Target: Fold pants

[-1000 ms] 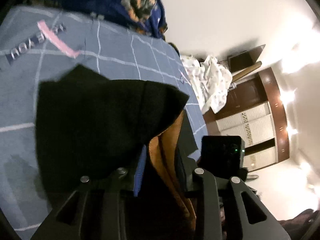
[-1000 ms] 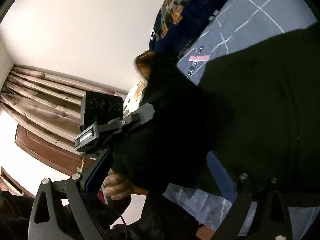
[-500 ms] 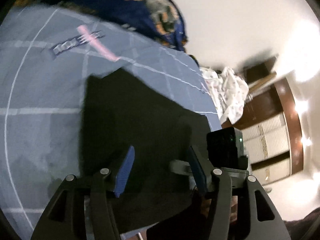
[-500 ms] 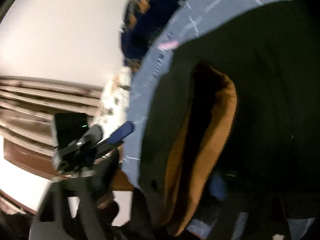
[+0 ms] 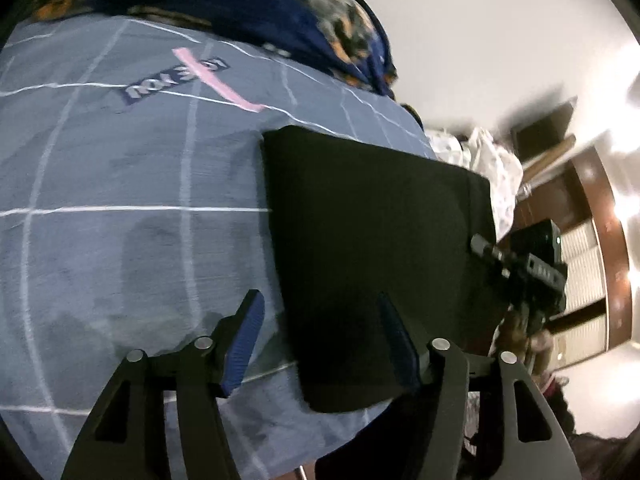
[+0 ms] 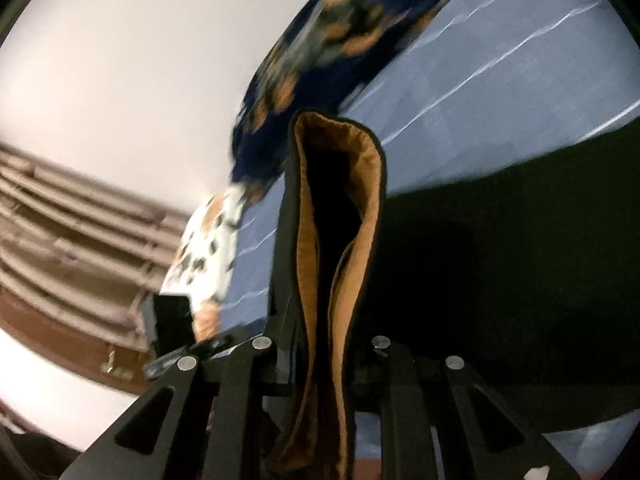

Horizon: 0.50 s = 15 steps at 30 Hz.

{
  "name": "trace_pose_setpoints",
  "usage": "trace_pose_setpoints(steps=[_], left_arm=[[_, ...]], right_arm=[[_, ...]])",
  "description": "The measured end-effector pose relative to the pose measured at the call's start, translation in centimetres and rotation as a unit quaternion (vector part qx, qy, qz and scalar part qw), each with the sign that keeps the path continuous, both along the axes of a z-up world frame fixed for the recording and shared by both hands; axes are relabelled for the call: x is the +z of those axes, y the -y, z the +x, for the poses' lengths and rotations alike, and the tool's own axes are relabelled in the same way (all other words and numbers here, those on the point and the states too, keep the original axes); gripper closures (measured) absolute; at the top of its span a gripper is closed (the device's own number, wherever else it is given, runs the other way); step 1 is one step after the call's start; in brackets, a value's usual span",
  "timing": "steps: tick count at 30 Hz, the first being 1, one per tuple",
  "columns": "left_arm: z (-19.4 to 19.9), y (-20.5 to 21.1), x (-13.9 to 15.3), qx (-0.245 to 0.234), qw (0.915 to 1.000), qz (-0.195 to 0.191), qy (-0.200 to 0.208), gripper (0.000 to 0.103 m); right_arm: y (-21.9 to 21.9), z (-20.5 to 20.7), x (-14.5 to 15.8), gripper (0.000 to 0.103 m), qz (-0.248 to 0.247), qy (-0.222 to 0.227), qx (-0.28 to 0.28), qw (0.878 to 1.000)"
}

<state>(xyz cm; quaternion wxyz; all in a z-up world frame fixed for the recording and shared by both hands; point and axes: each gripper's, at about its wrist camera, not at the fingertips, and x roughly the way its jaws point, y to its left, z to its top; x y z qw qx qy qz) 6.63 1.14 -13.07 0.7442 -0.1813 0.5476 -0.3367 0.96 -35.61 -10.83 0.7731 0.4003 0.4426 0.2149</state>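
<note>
Dim indoor light throughout. Blown-out glare from ceiling lamps (image 5: pixel 630 204) at right edge of left wrist view. Heavy fisheye bending, dark vignette at corners. Motion blur on curtain (image 6: pixel 72 240) and patterned blanket (image 6: pixel 340 40) in right wrist view. Black pants (image 5: pixel 376 248) underexposed, detail lost.

Black left gripper (image 5: pixel 320 340) frame, silver screws, ribbed blue pads (image 5: pixel 242 350), triangular cutouts, matching right gripper (image 6: pixel 320 344)

Left gripper (image 5: pixel 320 334): jaws spread wide, empty. Right gripper (image 6: pixel 320 344): jaws pinched together on cloth.
</note>
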Motion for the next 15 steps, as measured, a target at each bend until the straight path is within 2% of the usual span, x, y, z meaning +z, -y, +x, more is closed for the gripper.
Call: trace_pose_setpoints(steps=[6,15], left_arm=[[0.1,4.8,-0.8,-0.049,0.9985,0.024,0.004,0.041],[1.1,8.1,-2.7,-0.066,0.9968,0.045,-0.009,0.041]], right_arm=[[9.3,-1.3,-1.2,0.087,-0.027,-0.025,-0.074,0.997],[15.4,-2.8,-4.5,0.087,0.002,-0.036,-0.126,0.991]])
